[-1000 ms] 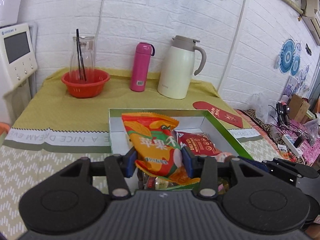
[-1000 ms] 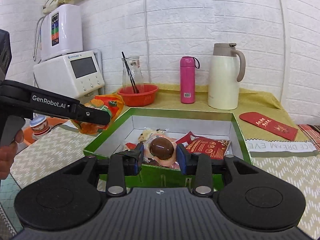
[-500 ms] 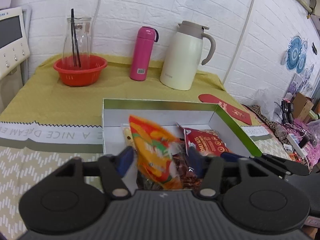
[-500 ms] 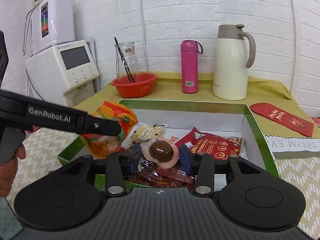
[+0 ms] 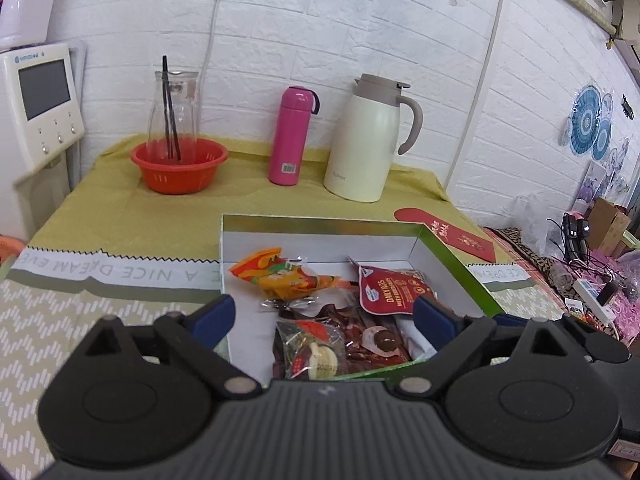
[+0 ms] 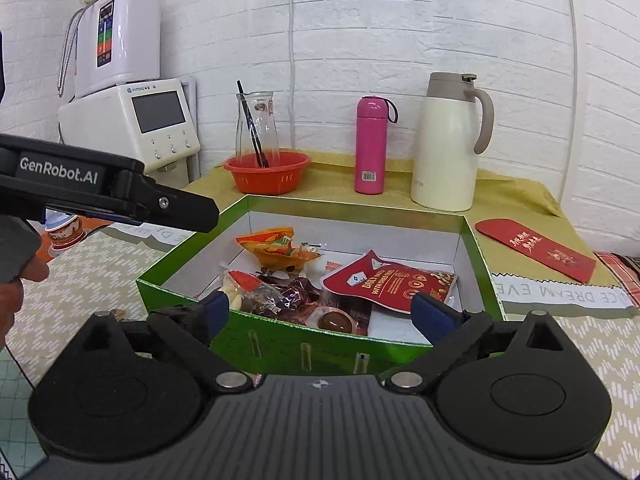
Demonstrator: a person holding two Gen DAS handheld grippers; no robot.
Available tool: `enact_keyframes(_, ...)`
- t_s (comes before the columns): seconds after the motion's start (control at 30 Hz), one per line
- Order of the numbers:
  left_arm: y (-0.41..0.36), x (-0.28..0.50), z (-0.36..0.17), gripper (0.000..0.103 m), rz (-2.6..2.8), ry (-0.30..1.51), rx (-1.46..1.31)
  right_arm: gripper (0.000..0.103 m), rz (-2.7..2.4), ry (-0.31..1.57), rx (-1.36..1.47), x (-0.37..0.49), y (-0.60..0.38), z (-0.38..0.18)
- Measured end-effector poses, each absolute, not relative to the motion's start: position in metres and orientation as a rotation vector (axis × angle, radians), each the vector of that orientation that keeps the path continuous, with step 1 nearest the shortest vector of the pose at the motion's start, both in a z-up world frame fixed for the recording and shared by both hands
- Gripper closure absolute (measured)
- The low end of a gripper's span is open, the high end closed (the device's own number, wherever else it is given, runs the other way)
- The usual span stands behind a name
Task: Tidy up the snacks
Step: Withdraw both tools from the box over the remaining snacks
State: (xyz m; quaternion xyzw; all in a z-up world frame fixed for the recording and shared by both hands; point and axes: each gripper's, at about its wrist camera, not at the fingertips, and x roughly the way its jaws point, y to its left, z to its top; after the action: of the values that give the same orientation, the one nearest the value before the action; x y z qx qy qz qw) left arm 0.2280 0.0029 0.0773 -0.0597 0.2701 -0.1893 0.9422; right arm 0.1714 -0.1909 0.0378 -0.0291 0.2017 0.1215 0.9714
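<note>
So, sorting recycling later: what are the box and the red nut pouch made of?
Box: looks like cardboard, glossy green foil outside, matte white inside, with straight folded walls. Nut pouch: likely glossy plastic or foil film, judging by its crinkles, sheen and sealed edge.

Right tool [image 6: 320, 312]: black ribbed housing, blue pads, silver screws. Left tool [image 5: 324, 314]: identical; white "GenRobot.AI" marking.

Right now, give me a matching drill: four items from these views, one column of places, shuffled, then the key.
1. orange snack bag
2. glass carafe
3. red envelope
4. pink bottle

A. standing in the red basket
B. flat on the cloth, right of the green box
C. lying inside the green box
D. upright beside the cream thermos jug

Pairs: 1-C, 2-A, 3-B, 4-D
</note>
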Motion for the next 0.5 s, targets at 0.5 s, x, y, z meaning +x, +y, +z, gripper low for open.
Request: enact_keyframes(0.5,0.01,0.113,0.043,0.009,-0.411,0.64,-0.152,0.0,0.209,0.444,-0.007,0.065,-0.211,0.022)
